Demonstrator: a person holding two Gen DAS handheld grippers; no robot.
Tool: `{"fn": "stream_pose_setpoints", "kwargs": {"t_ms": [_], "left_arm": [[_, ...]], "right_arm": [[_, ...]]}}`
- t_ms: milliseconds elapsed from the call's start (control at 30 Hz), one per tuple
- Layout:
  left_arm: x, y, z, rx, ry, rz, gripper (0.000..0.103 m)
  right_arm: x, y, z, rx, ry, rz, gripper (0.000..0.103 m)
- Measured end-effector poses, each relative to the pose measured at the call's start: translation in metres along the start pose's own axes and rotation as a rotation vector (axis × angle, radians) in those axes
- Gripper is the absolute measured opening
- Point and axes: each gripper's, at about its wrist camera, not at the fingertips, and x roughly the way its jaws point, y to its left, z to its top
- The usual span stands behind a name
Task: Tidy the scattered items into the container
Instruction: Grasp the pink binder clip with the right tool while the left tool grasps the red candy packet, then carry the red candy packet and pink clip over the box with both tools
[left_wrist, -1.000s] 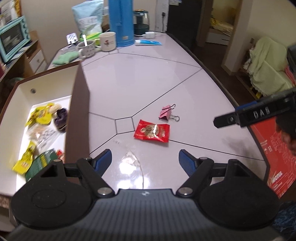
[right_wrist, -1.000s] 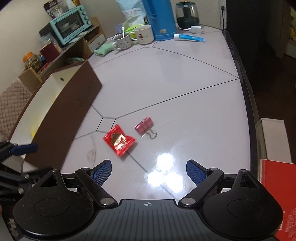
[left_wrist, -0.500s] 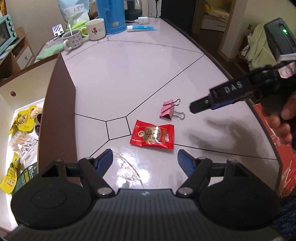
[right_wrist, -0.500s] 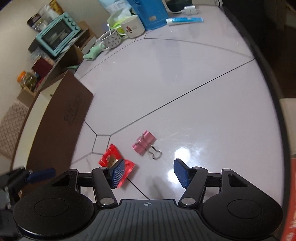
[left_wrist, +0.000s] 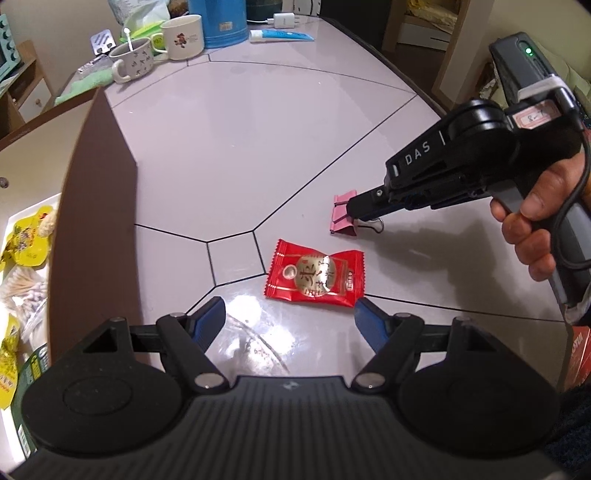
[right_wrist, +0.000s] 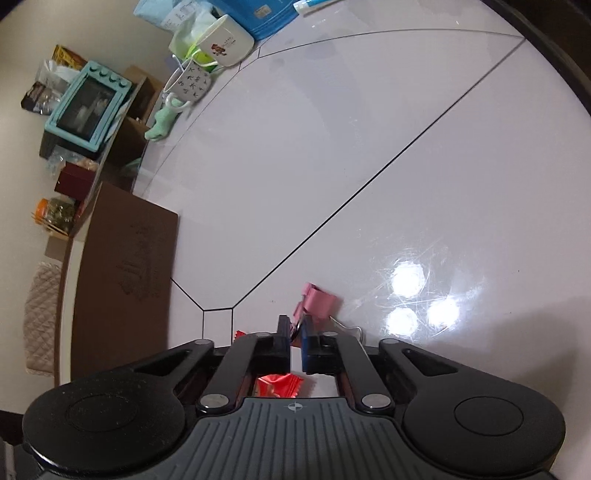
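Right wrist view, right hand-held gripper (right_wrist: 295, 328) clamped on pink binder clip (right_wrist: 318, 300), red candy packet (right_wrist: 279, 384) mostly hidden.

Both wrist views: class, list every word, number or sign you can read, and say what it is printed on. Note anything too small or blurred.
"DAS": white letters on the right gripper body.
"8-" and a further unclear mark: handwritten on its pink label.
Red candy wrapper: Chinese characters on the gold disc, too small to read reliably.
White mug: a picture, no legible words.
Red box at the edge: letters cut off, unreadable.
Brown container wall: embossed mark, too faint.
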Motion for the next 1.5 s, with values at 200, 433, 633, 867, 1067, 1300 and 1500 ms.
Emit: {"fn": "stream_pose_setpoints", "kwargs": {"t_ms": [200,433,633,867,1067,1300,1500], "left_arm": [[0.018,-0.018,0.003,0.074,0.013,-0.029,0.076],[0.05,-0.041,0.002,0.158,0.024,-0.001,0.077],[0.063,-0.033,0.0,0.109,0.005,-0.008,0.073],[0.053,-0.018,0.002,0.1,-0.012,-0.022,0.032],[0.04,-0.018,0.001,0.117,-0.024,-0.01,0.018],[0.02,-0.019,0.003,0.114,-0.053,-0.01,0.013],[0.0,-0.014,0.0,0.069,-0.078,-0.009,0.012]], "right_arm": [[-0.025,-0.019,0.0,0.04,-0.035,0.004,0.0],[-0.049,-0.035,-0.005,0.079,-0.05,-0.014,0.0],[-0.052,-0.036,-0.009,0.092,-0.047,-0.008,0.0],[-0.049,-0.03,-0.009,0.08,-0.04,0.007,0.0],[-0.049,-0.022,-0.011,0.057,-0.038,0.012,0.0],[-0.053,-0.012,-0.015,0.027,-0.04,0.015,0.0],[-0.059,-0.002,-0.022,0.0,-0.037,0.026,0.0]]}}
